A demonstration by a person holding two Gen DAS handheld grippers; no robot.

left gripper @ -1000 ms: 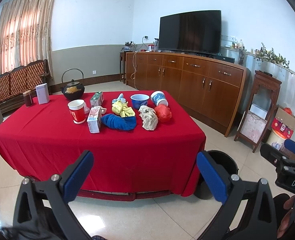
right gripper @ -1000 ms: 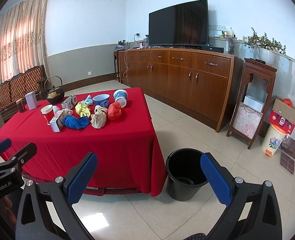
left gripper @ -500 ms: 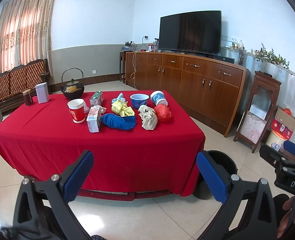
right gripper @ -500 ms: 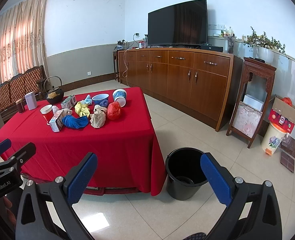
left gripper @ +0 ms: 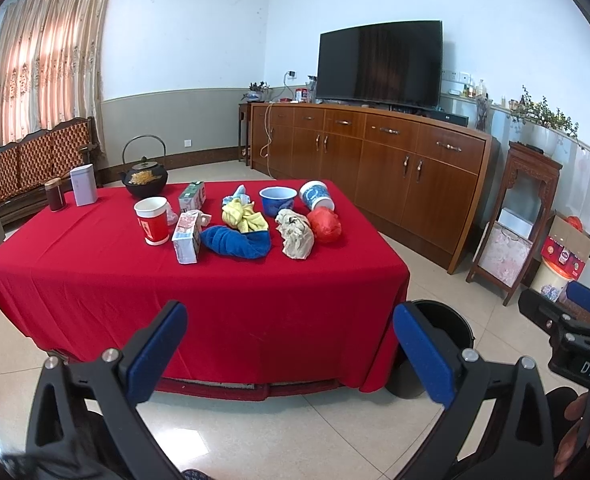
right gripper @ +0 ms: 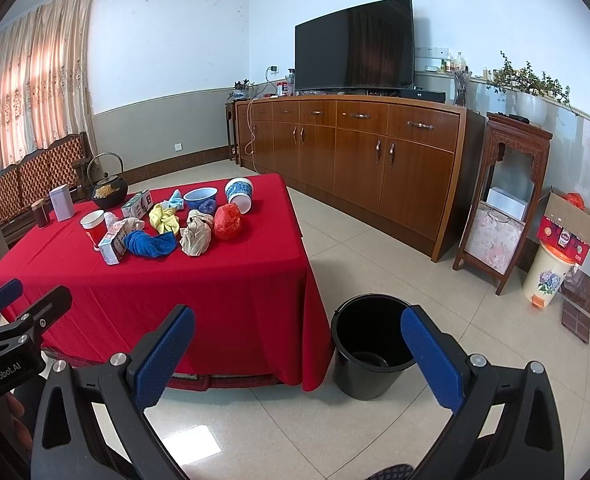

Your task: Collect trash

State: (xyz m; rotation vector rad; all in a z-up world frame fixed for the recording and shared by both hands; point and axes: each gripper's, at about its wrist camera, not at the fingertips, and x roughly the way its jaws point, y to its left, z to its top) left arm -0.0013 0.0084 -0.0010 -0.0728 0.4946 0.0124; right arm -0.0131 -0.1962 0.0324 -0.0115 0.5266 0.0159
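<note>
A low table (left gripper: 95, 280) draped in smooth red cloth is the landmark. Near its middle lies a cluster of trash: a crumpled beige paper wad (left gripper: 295, 238), a shiny red plastic bag (left gripper: 326, 224) bunched into a ball just right of the wad, a twisted blue towel (left gripper: 237, 240) of nubby terry, and a knotted yellow rag (left gripper: 242, 216) behind the towel. A boxy milk carton (left gripper: 186, 237) stands at the towel's left, touching it or nearly so. A red-and-white paper cup (left gripper: 151, 220) stands upright left of the carton. Farther back sit a round blue bowl (left gripper: 277, 200), a blue-patterned cup (left gripper: 316, 196) tipped on its side, a green carton (left gripper: 192, 196) and a black iron kettle (left gripper: 143, 178) with a hoop handle.

On the glossy tiled floor off the table's right front corner stands a black plastic bin (right gripper: 369, 350), cylindrical, with something flat and dark at its bottom.

The left gripper (left gripper: 289, 354) hangs before the table's front drape, its blue-padded fingers spread wide, holding nothing. The right gripper (right gripper: 297, 360) is spread just as wide and empty, its right pad (right gripper: 431, 360) overlapping the bin's rim in the right wrist view.
</note>
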